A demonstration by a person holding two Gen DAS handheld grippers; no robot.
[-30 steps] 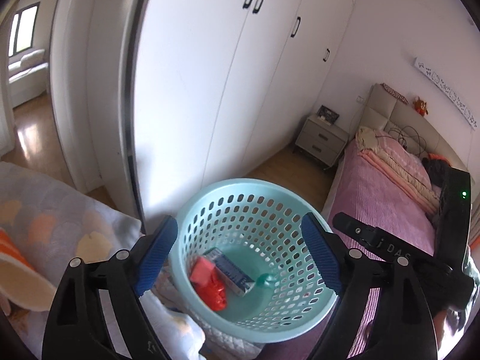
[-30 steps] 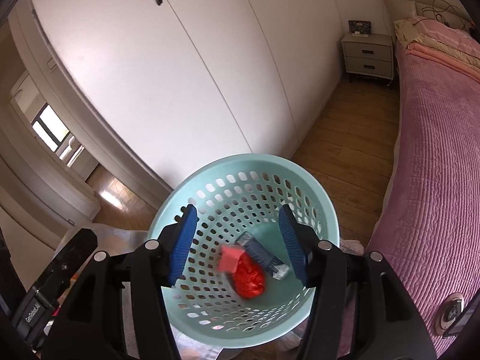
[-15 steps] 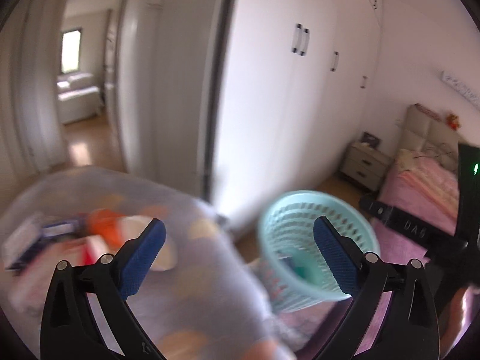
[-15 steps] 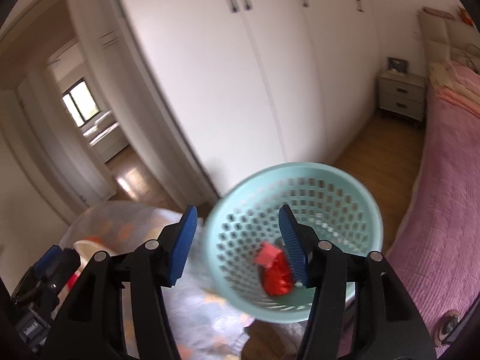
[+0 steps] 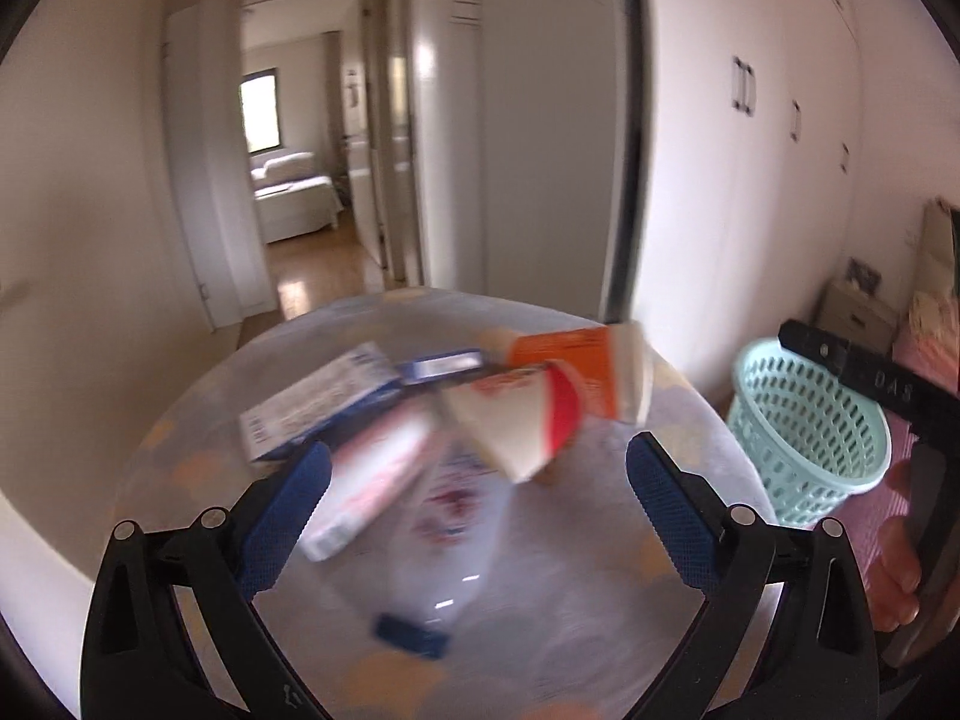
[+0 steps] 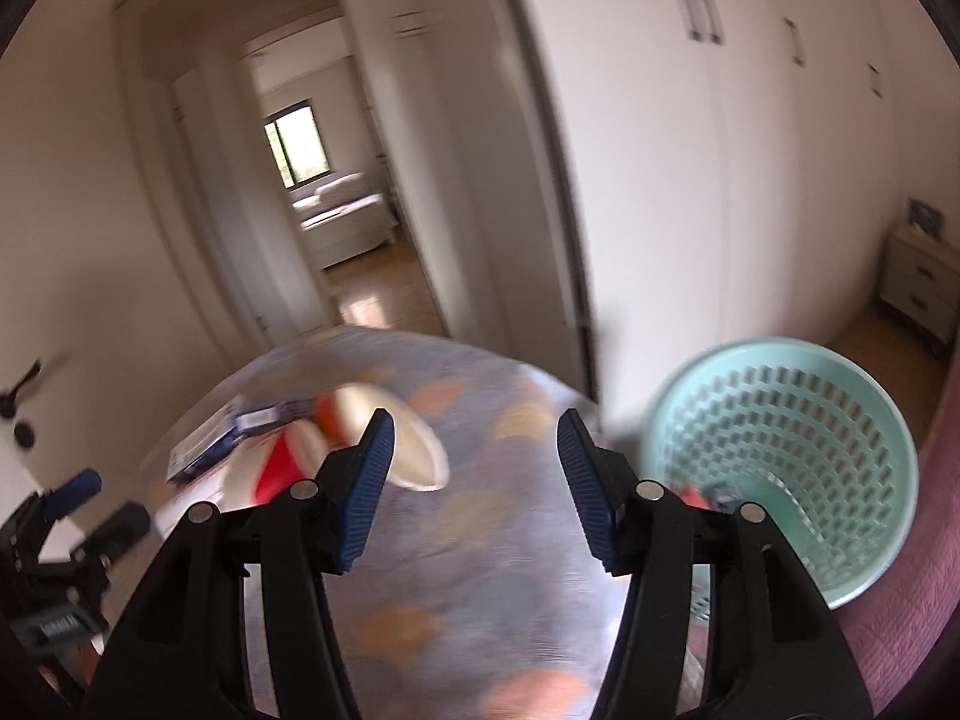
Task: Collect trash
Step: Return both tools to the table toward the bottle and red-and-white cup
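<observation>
A heap of trash lies on a round table draped in a pale patterned cloth [image 5: 600,540]: a paper cup with a red band [image 5: 516,420] on its side, an orange-and-white cup [image 5: 576,366] just behind it, a blue-and-white carton [image 5: 324,402] to their left, a flat white-and-pink box [image 5: 372,480] nearer the front, and a clear plastic bottle with a blue cap [image 5: 456,564] lying with the cap toward the table's near edge. All of it is smeared by motion blur, so print and finer detail cannot be read. To the right of the table stands a mint-green perforated basket [image 5: 810,420]; the right wrist view shows something red and something dark at its bottom [image 6: 708,495], too blurred to name. The left gripper [image 5: 477,492] hangs over the heap with its blue-padded jaws spread wide and nothing between them, the pink box and the bottle showing in the gap. The right gripper [image 6: 477,483] is likewise spread wide and empty above the cloth, the red-banded cup [image 6: 282,462] off its left finger and the basket [image 6: 840,420] off its right. Behind the table rise white wardrobe doors [image 5: 750,180]; an open doorway [image 5: 300,150] gives onto a room with a window and pale furniture
</observation>
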